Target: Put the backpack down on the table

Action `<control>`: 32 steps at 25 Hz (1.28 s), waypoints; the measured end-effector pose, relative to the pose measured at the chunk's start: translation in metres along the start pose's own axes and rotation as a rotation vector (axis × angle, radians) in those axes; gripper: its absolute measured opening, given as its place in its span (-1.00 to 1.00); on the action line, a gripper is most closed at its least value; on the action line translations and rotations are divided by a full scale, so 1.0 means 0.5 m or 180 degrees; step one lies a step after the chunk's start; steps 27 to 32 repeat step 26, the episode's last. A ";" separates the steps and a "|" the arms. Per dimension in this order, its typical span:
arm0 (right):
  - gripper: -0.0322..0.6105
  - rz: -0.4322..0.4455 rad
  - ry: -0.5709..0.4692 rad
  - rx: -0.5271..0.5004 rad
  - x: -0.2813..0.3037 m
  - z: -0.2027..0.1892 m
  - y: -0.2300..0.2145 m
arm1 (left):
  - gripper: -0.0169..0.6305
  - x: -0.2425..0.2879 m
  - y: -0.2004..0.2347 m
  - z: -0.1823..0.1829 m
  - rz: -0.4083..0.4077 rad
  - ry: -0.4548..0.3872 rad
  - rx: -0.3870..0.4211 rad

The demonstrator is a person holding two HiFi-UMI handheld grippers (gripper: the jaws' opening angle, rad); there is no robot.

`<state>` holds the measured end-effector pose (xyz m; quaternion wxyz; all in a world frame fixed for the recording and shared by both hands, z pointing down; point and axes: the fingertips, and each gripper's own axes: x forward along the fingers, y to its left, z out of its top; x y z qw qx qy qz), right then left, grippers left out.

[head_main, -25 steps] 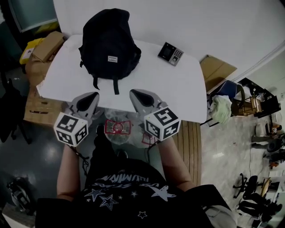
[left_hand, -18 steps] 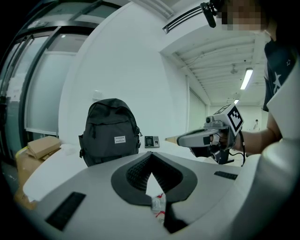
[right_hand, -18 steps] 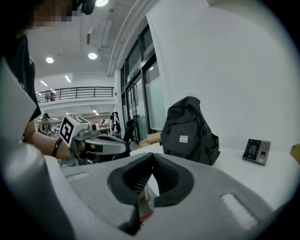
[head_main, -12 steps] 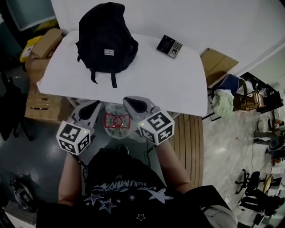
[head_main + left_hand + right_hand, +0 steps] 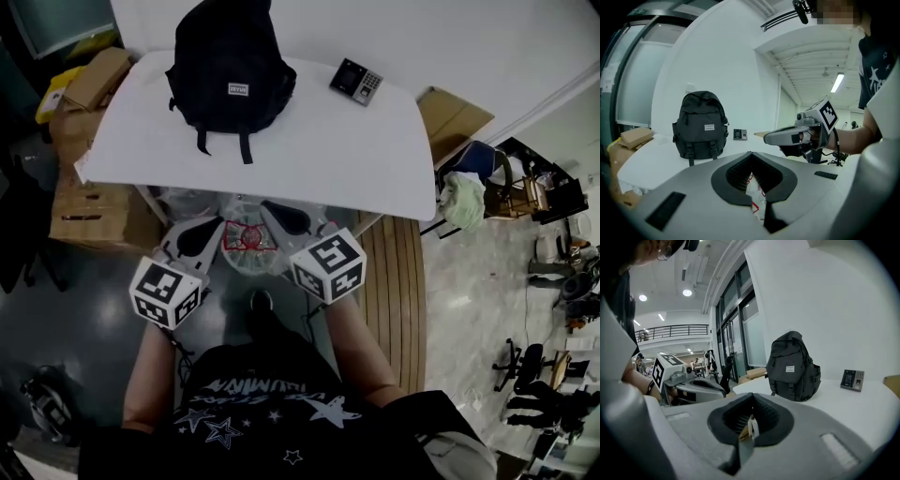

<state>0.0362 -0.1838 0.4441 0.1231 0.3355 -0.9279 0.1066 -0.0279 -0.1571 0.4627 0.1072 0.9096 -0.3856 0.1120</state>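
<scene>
Both grippers have pulled back from the tabletop (image 5: 356, 159) edge toward the person since a sec ago; the backpack (image 5: 230, 66) looks unmoved.

Head view, left to right. Far left, off the tabletop: cardboard boxes (image 5: 94, 84), not part of the job. Left hand-held gripper (image 5: 199, 232): low, just short of the near edge, jaws pressed together w/ nothing between them. It holds nothing, probably because its work is over. The backpack is black and stands upright on its base at the far-left part of the white tabletop, close to the wall. Its label and front straps face the person, and both dangling strap ends lie on the surface. It stands free, well apart from both grippers, so the put-down looks complete. Right hand-held gripper (image 5: 281, 214): beside the left one and about level w/ it, jaws also closed and empty. Far right on the tabletop is a small keypad device (image 5: 355, 81), clear of the bag, so nothing crowds where it sits.
</scene>
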 end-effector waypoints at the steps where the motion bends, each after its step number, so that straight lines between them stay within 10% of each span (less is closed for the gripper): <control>1: -0.90 -0.0014 0.0000 -0.0008 -0.004 -0.001 0.020 | -0.92 -0.018 -0.007 -0.005 -0.0019 -0.0008 -0.0012; 32: -0.90 -0.0452 -0.0089 -0.0112 -0.178 -0.046 0.417 | -0.92 -0.407 -0.151 -0.081 -0.0128 -0.0190 -0.0001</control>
